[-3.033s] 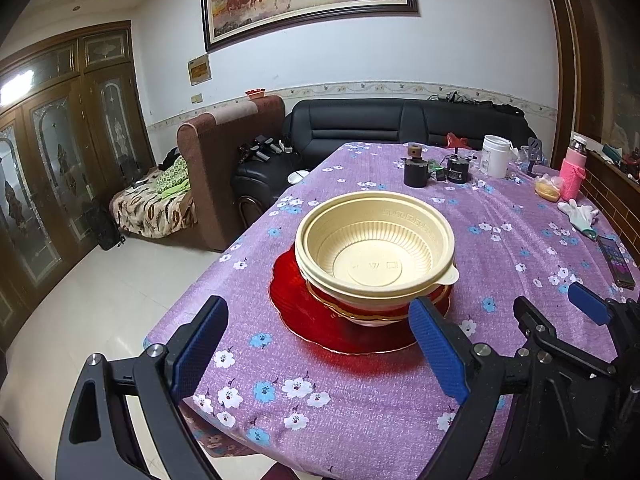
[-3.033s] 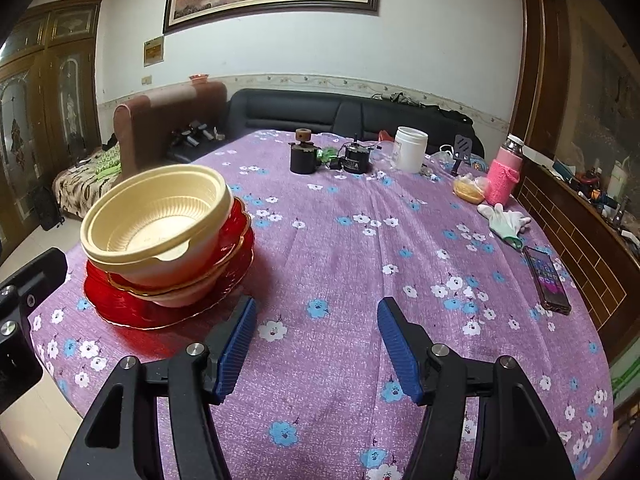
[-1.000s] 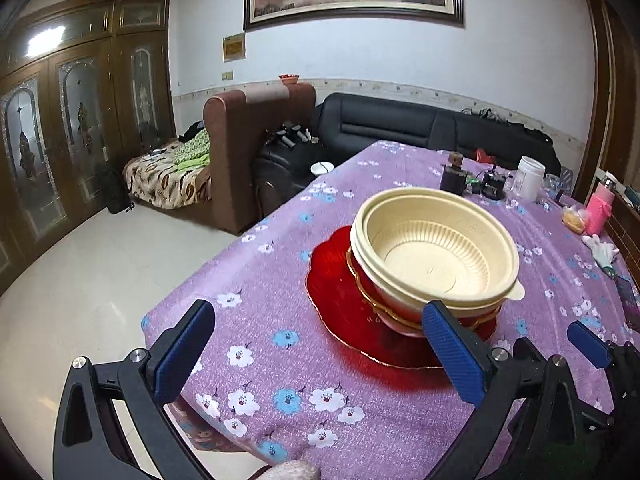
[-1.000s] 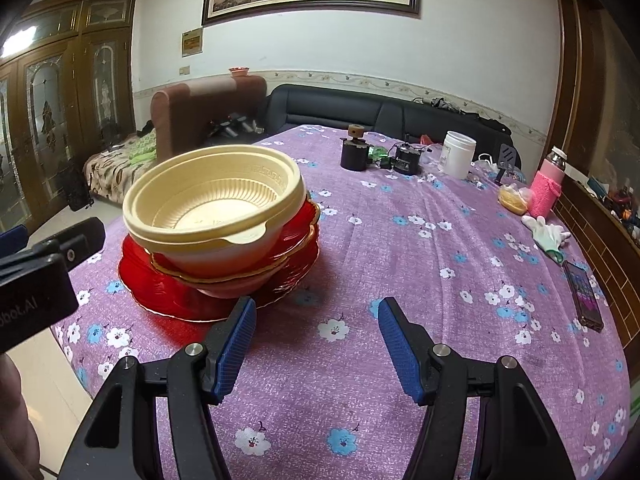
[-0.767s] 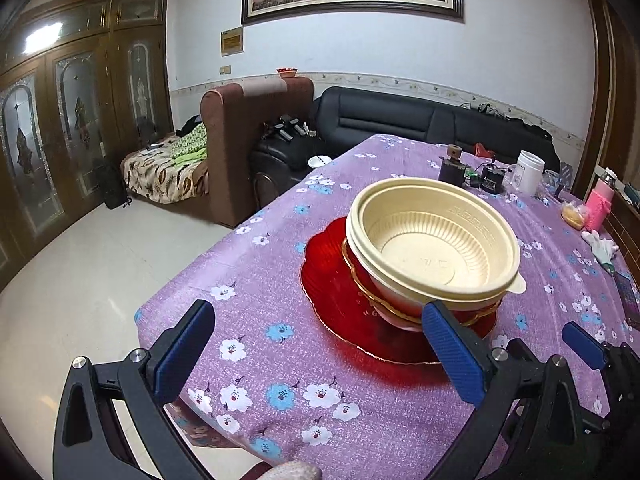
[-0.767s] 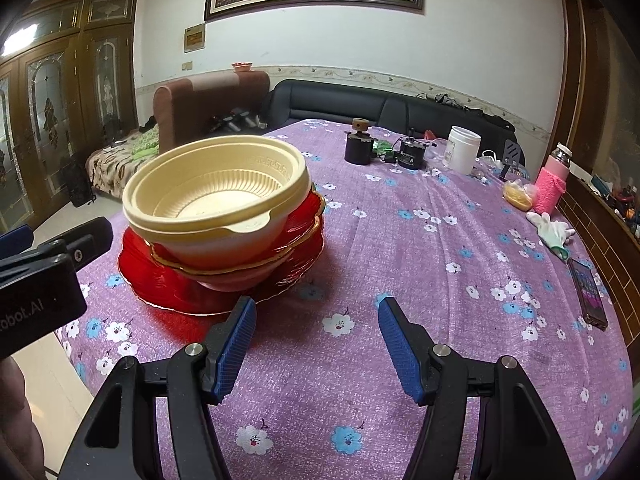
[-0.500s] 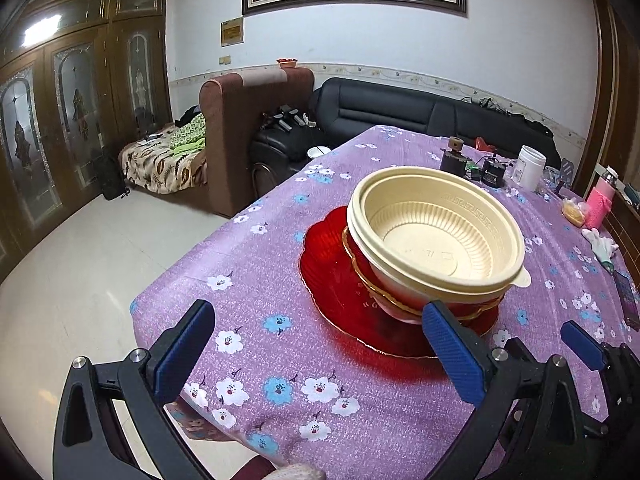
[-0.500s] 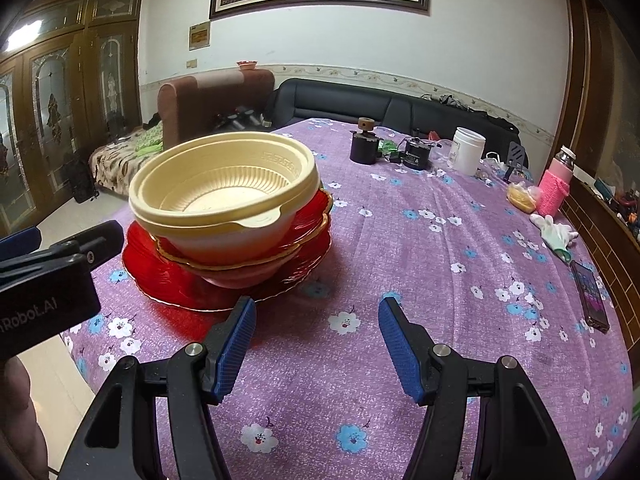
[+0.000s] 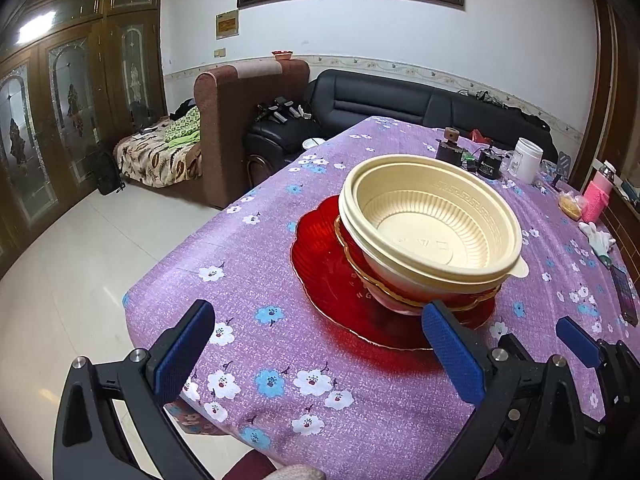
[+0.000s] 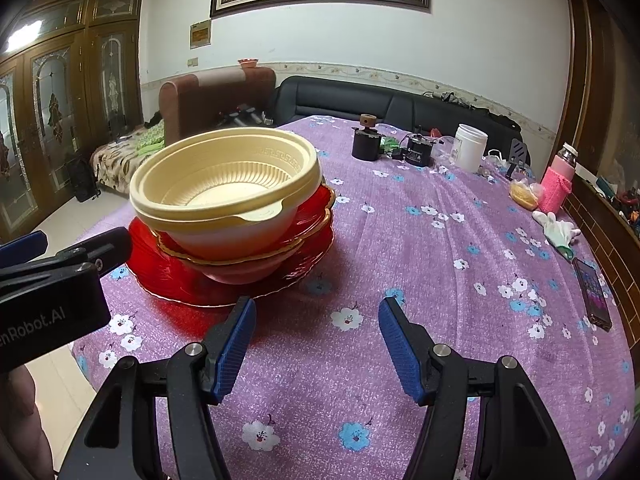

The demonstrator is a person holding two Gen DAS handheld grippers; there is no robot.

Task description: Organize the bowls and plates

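Observation:
A cream plastic bowl (image 9: 432, 224) sits on top of a stack: a red gold-rimmed bowl (image 9: 356, 256) under it, and a wide red plate (image 9: 320, 252) at the bottom, on the purple flowered tablecloth (image 9: 256, 264). My left gripper (image 9: 316, 344) is open and empty, just short of the stack's near edge. My right gripper (image 10: 316, 332) is open and empty, to the right of the stack; the cream bowl (image 10: 224, 184) and red plate (image 10: 168, 272) lie to its front left. The left gripper's body (image 10: 52, 292) shows at the left of the right wrist view.
At the table's far end stand a dark grinder (image 10: 366, 140), a small black device (image 10: 418, 152), a white jar (image 10: 472, 152) and a pink bottle (image 10: 558, 184). A white glove (image 10: 558, 230) and a phone (image 10: 594, 294) lie at the right edge. The table's near-left corner (image 9: 132, 304) drops to the floor.
Both grippers have moved a little closer to the stack and slightly lower. Both stay open and empty. The stack has not moved.

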